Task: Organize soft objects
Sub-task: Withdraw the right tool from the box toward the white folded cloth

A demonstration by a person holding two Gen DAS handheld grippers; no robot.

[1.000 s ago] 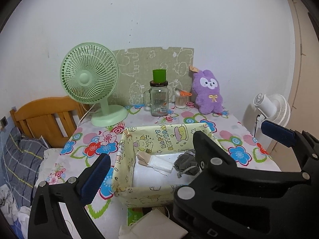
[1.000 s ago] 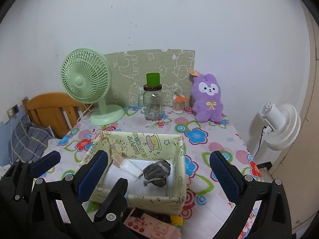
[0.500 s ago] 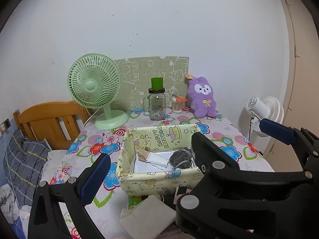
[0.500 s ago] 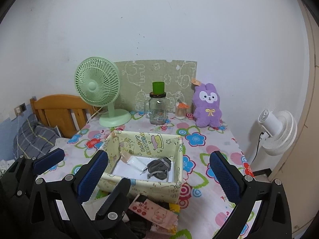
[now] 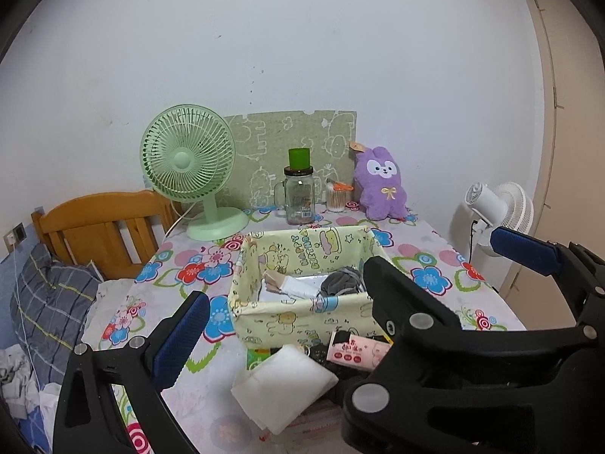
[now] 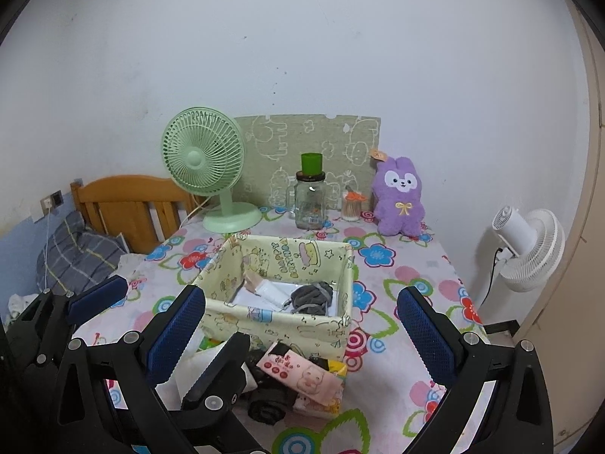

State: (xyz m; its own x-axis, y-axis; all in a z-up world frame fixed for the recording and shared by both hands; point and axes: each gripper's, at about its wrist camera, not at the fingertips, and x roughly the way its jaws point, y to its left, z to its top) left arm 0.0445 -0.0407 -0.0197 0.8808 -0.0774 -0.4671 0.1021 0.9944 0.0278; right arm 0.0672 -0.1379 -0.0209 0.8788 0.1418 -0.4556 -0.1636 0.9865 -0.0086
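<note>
A yellow fabric box [image 5: 302, 316] [image 6: 272, 325] stands mid-table with a grey balled sock [image 5: 340, 283] [image 6: 312, 297] and a white folded item [image 5: 298, 287] [image 6: 272, 291] inside. In front of it lie a white folded cloth [image 5: 283, 382], a pink tissue pack [image 5: 355, 350] [image 6: 298, 376] and a dark rolled item [image 6: 268, 403]. A purple plush rabbit [image 5: 382, 183] [image 6: 401, 196] sits at the back. My left gripper [image 5: 340, 302] is open and empty. My right gripper [image 6: 298, 333] is open and empty, held back above the near pile.
A green desk fan [image 5: 189, 166] [image 6: 208, 166], a glass jar with a green cup [image 5: 299, 193] [image 6: 311, 196] and a cotton-swab cup [image 5: 336, 196] stand at the back. A wooden bed frame [image 5: 98, 227] is left; a white fan [image 6: 525, 249] is right of the table [image 6: 423, 276].
Both grippers have pulled back and up from the box. The pile of soft items in front of the box has come into view. Both stay open.
</note>
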